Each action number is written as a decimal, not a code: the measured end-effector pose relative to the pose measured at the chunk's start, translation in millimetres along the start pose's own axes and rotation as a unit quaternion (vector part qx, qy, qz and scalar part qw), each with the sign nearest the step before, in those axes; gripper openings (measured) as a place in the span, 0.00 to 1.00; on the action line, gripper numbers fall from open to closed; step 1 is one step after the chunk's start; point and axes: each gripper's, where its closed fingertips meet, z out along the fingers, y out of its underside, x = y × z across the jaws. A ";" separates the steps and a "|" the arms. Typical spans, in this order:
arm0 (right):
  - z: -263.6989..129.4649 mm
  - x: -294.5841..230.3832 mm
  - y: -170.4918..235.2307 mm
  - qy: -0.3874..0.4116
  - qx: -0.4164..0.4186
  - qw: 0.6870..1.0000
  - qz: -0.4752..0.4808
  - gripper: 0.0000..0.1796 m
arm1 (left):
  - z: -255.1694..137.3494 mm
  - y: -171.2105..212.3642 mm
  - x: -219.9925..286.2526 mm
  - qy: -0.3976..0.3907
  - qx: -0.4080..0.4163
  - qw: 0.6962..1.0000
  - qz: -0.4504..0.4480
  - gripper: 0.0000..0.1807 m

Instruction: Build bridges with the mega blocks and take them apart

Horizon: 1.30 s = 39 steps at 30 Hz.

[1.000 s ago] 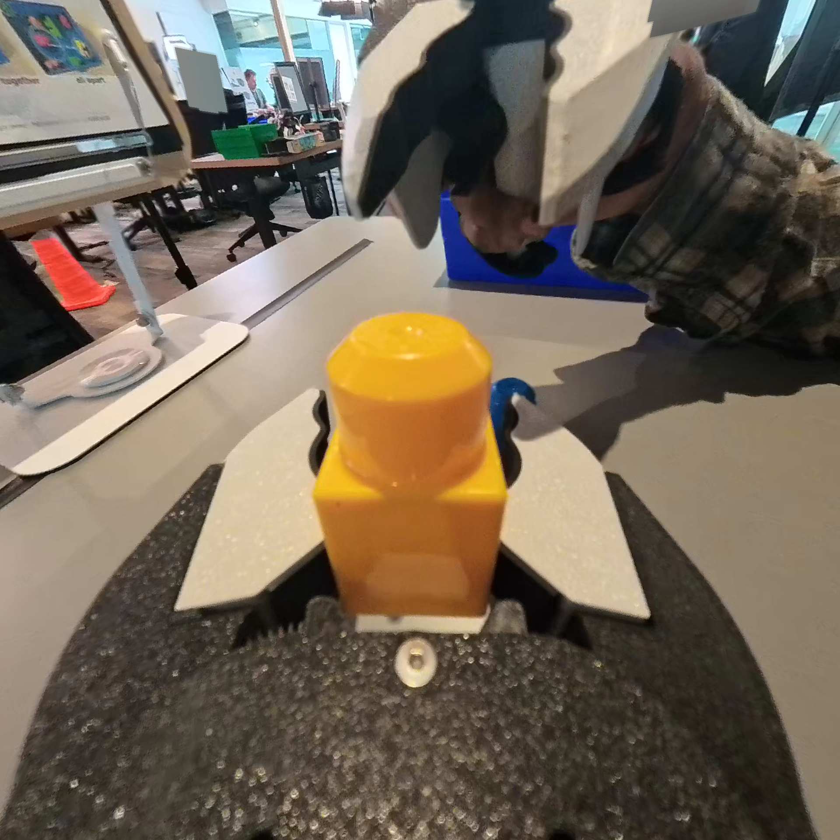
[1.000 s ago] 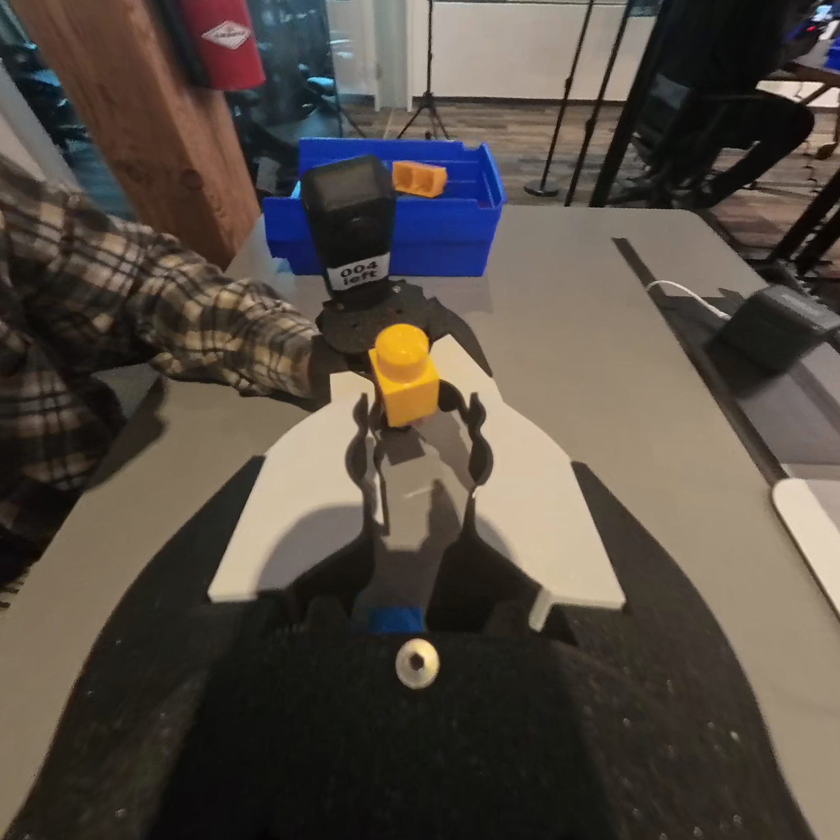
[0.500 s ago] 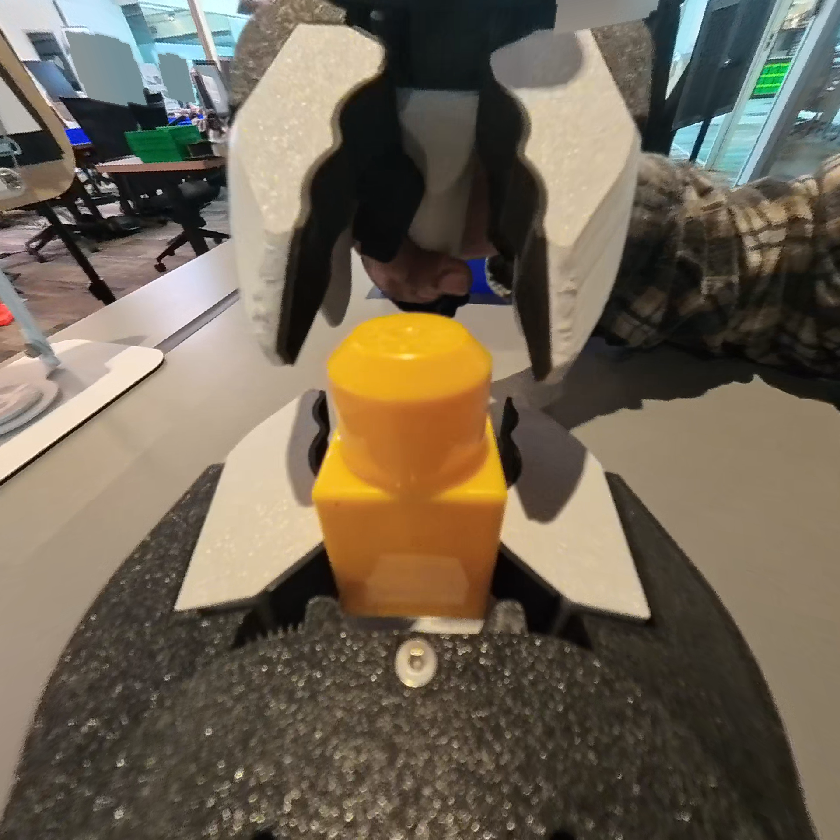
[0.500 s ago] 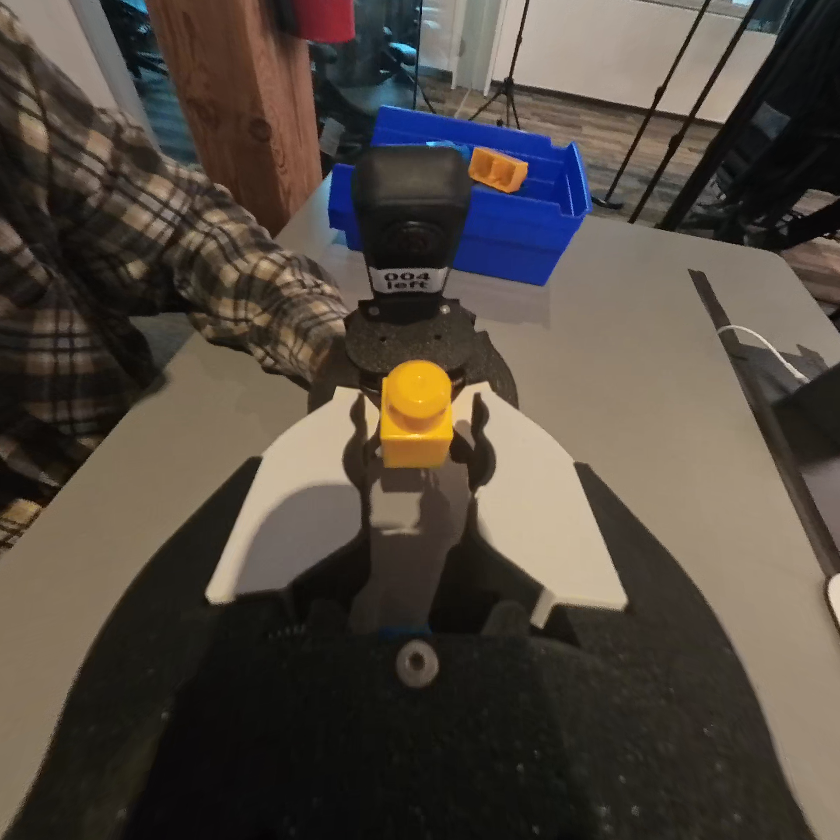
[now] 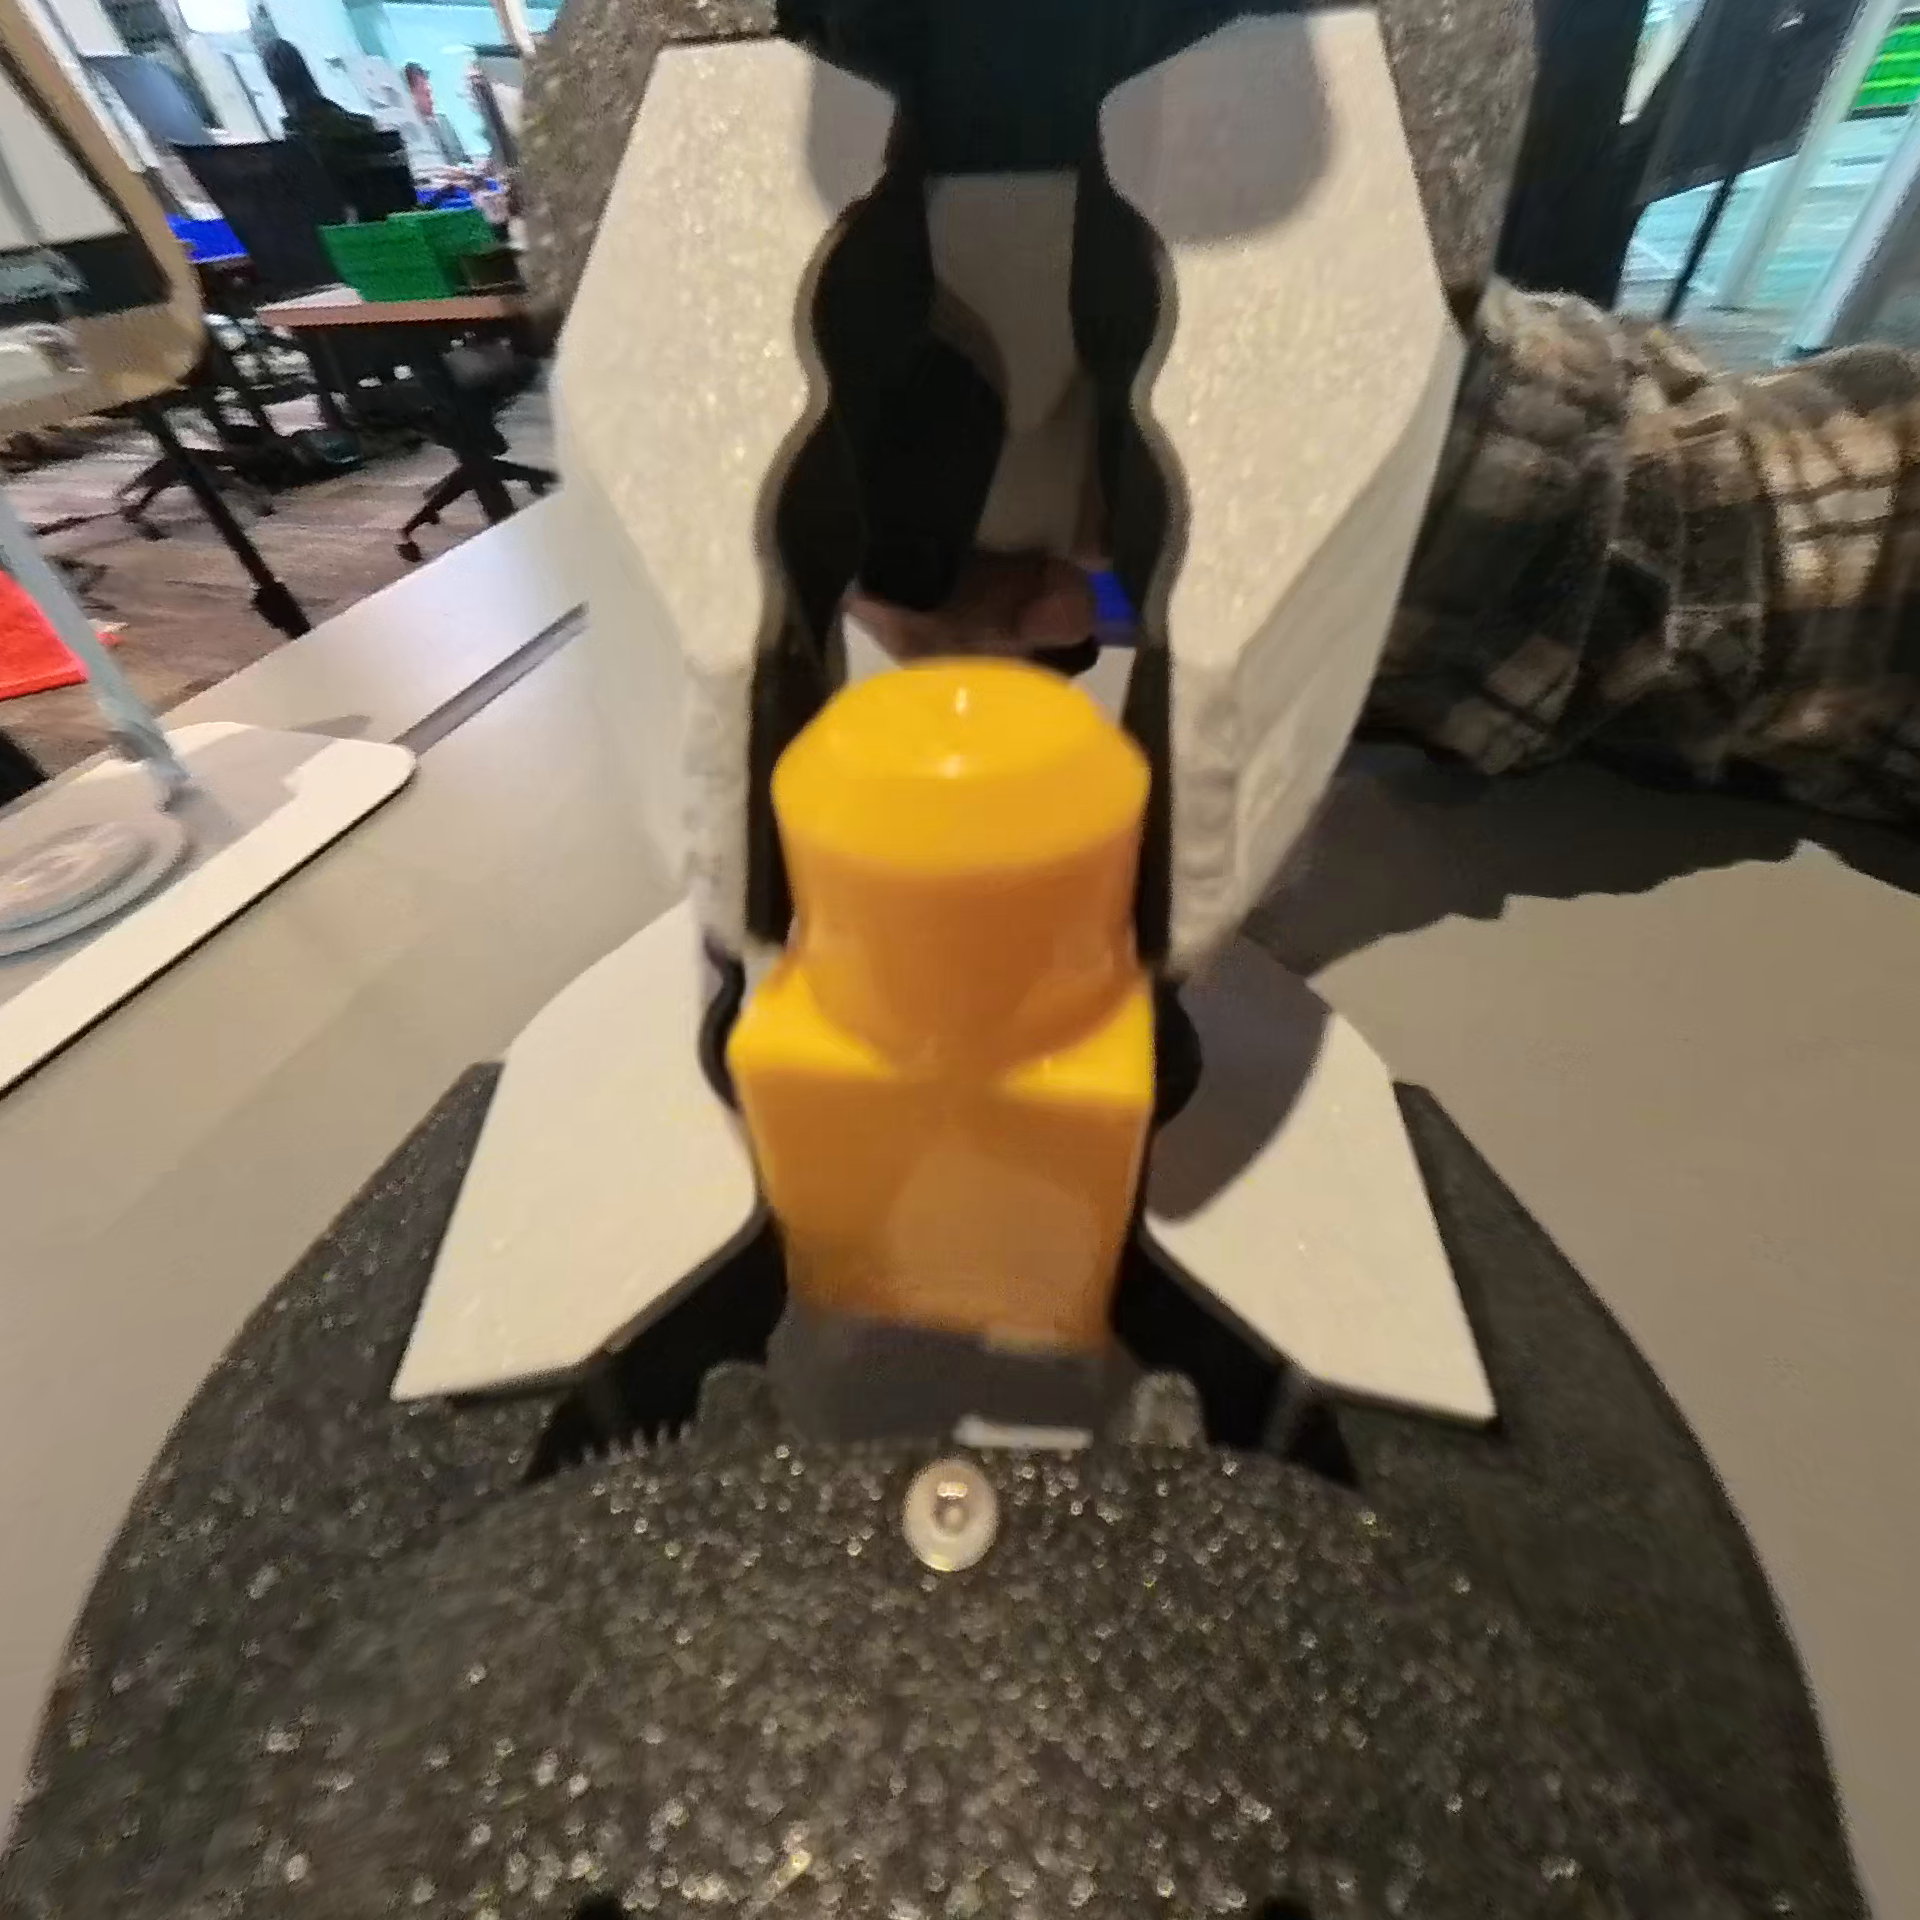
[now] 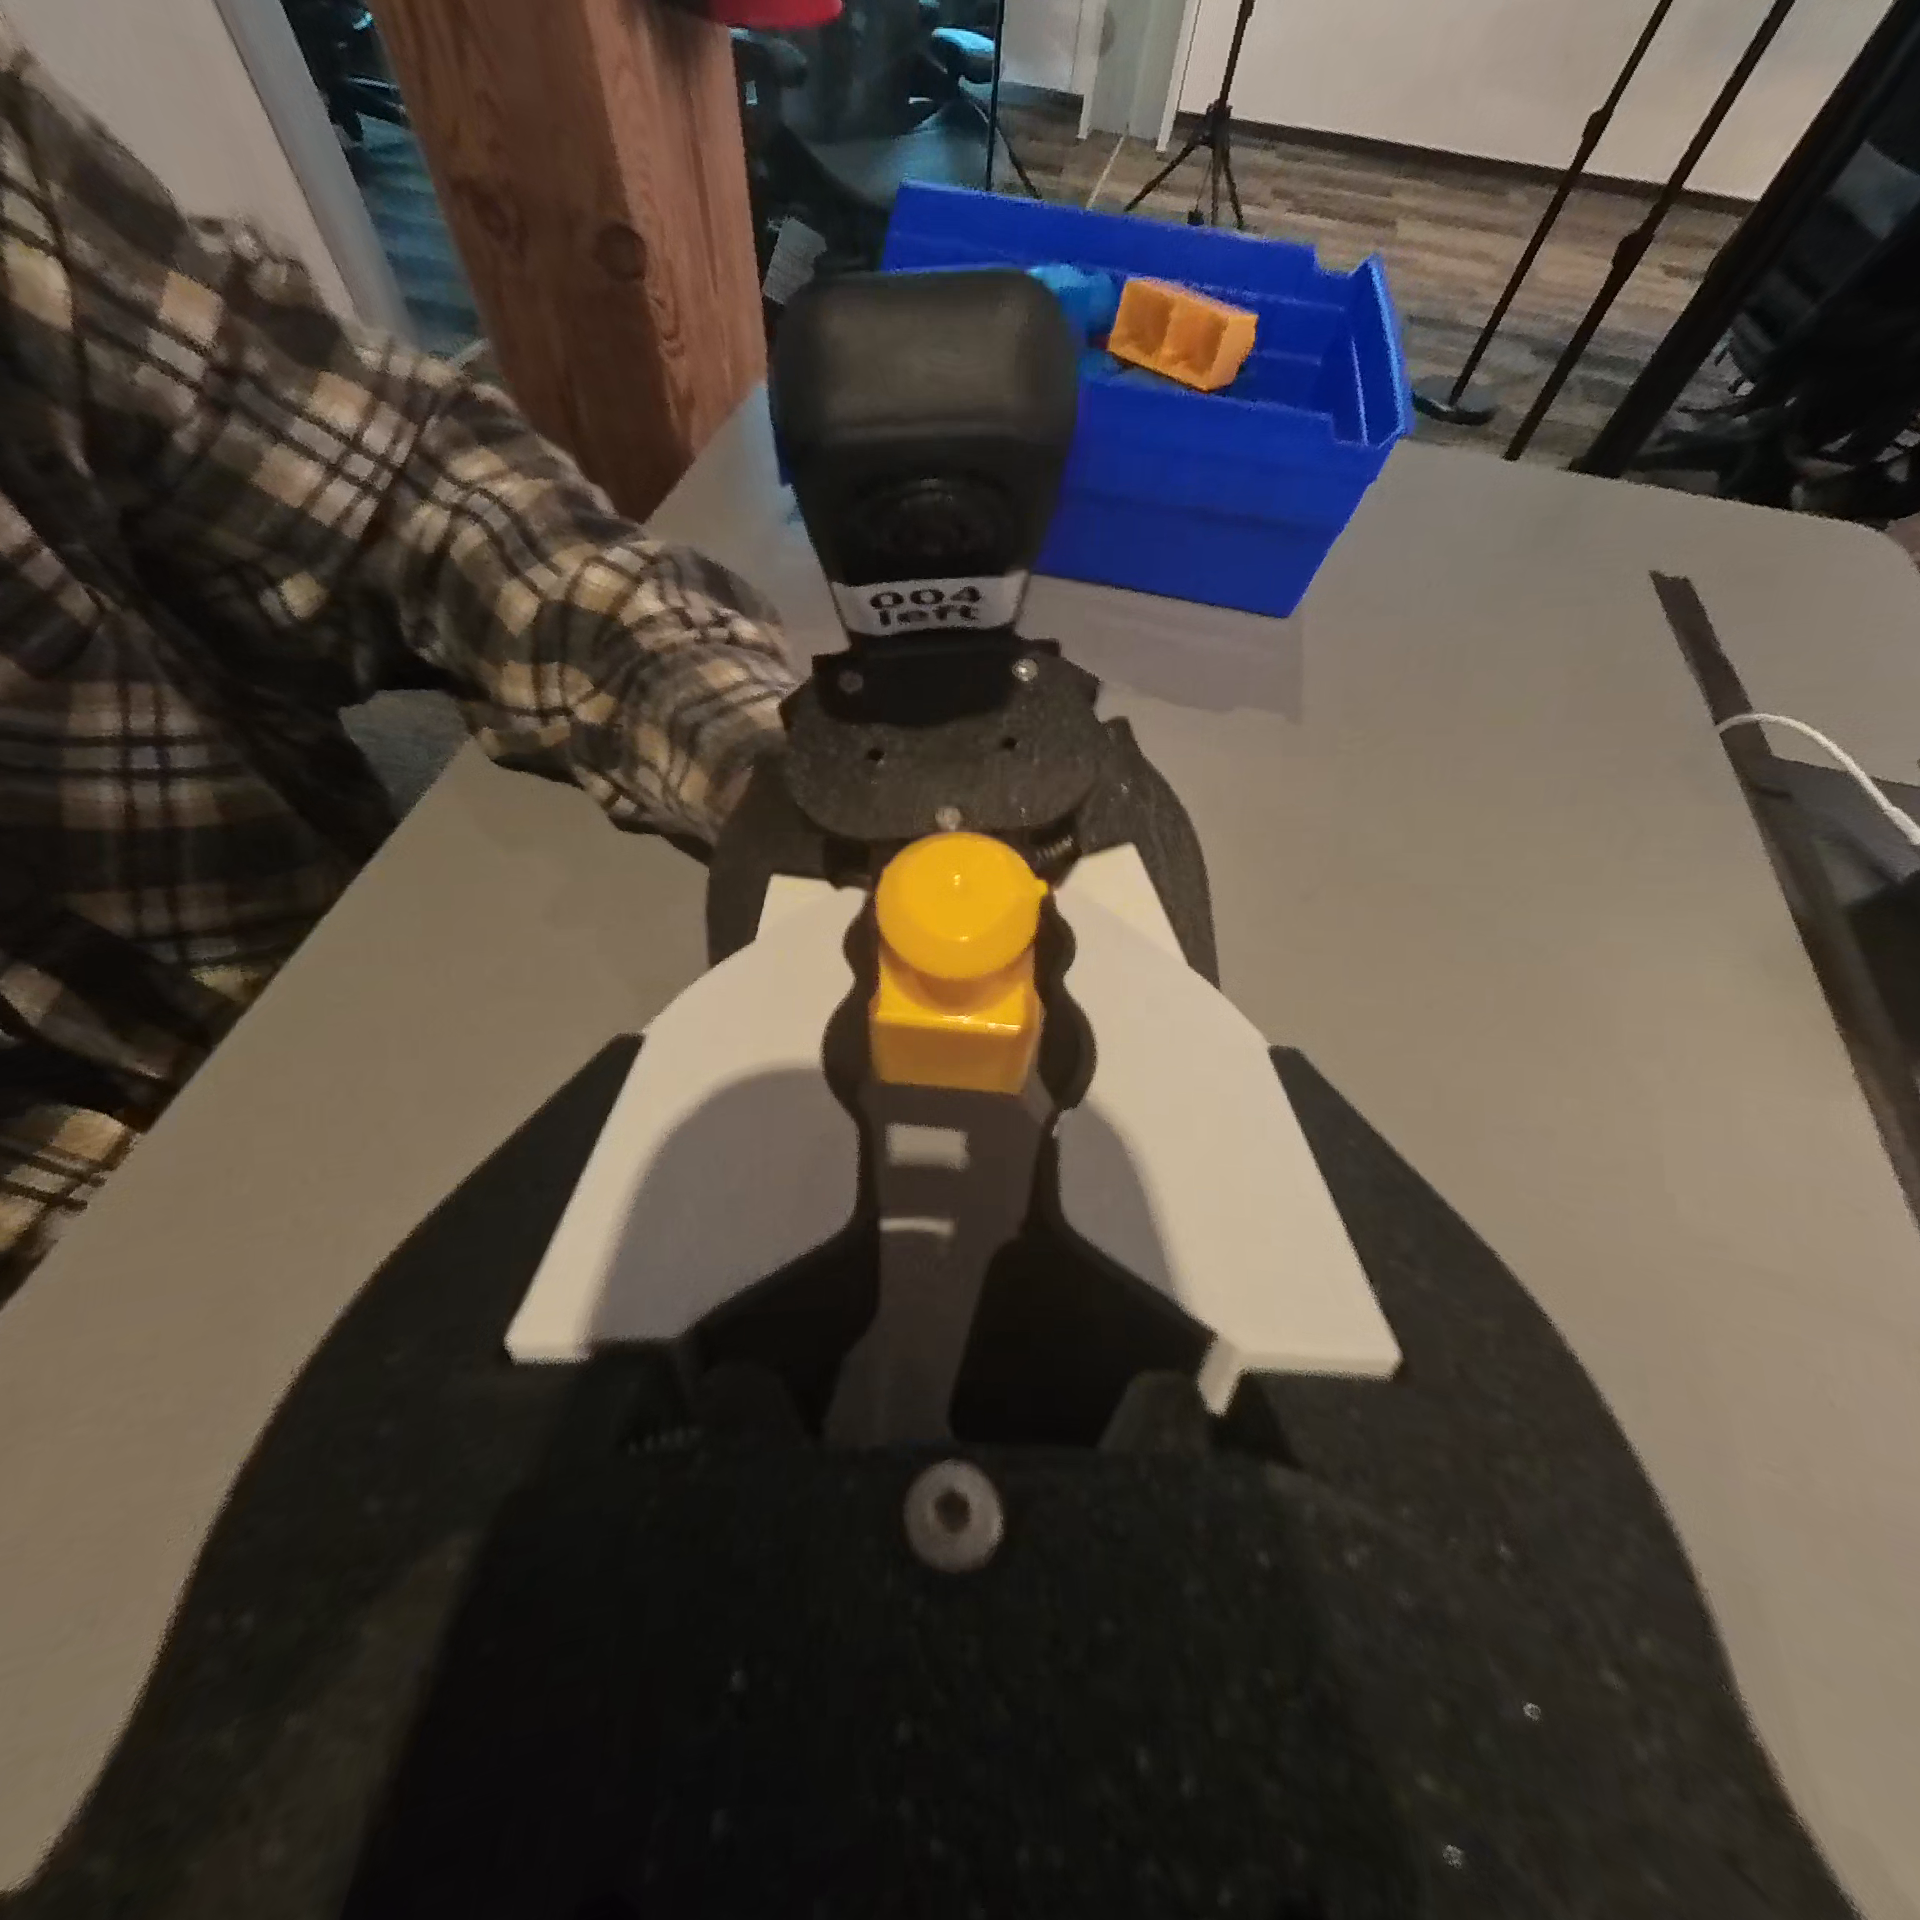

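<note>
The left tongs [image 5: 940,1039] clamp the yellow block [image 5: 940,1049] above the table [image 6: 1507,935]. The right tongs [image 6: 954,1023] straddle its stud, not yet pinching. I'd close squarely on the stud before the left lets go.

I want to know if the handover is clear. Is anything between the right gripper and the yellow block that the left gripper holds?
Nothing visible is. The right gripper is open with its fingers on either side of the yellow block, which the left gripper clamps.
</note>
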 end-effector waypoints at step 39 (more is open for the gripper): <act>-63.3 17.8 89.5 -0.004 -0.087 0.996 0.033 0.29 | -125.0 24.2 -53.1 -0.353 0.020 0.932 -0.076 0.71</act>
